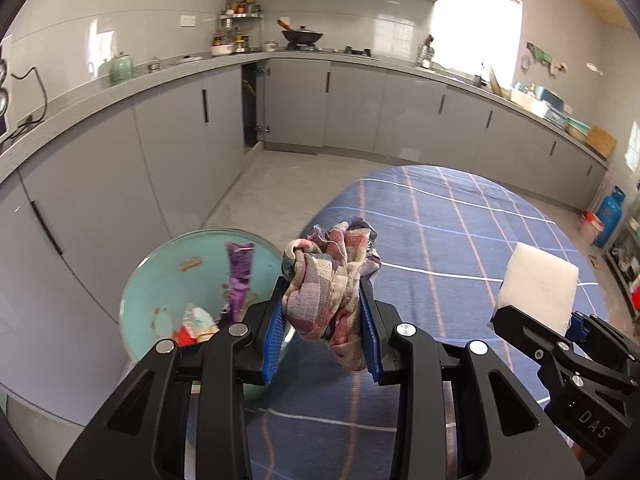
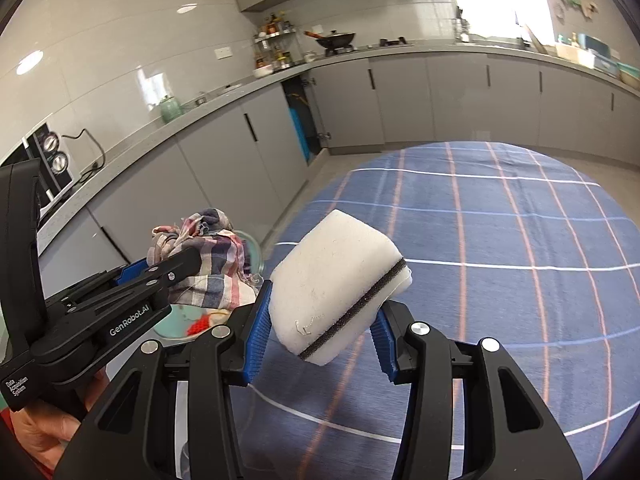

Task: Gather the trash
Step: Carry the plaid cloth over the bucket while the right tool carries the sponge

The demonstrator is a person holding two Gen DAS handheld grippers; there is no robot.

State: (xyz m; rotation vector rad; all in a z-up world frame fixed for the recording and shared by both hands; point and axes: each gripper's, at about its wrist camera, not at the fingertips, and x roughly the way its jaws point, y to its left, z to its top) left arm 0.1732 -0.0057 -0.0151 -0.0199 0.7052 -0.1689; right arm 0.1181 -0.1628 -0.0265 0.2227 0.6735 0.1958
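My left gripper (image 1: 325, 302) is shut on a crumpled checked cloth (image 1: 332, 276), pink, white and blue, held above the table's left edge. Just left of it and lower stands a light-blue round bin (image 1: 160, 276) holding a purple wrapper (image 1: 239, 276) and other scraps. My right gripper (image 2: 322, 312) is shut on a white sponge (image 2: 336, 276) with a dark strip, held over the table. In the left wrist view the right gripper (image 1: 532, 316) shows at the right with the sponge (image 1: 538, 280). The right wrist view shows the left gripper (image 2: 168, 268), the cloth (image 2: 216, 264) and a hand (image 2: 40, 432).
A round table with a blue checked tablecloth (image 1: 460, 232) fills the right side. Grey kitchen cabinets (image 1: 352, 108) and a worktop run around the room, with one cabinet door open (image 1: 252, 108). A blue gas cylinder (image 1: 610, 216) stands at the far right.
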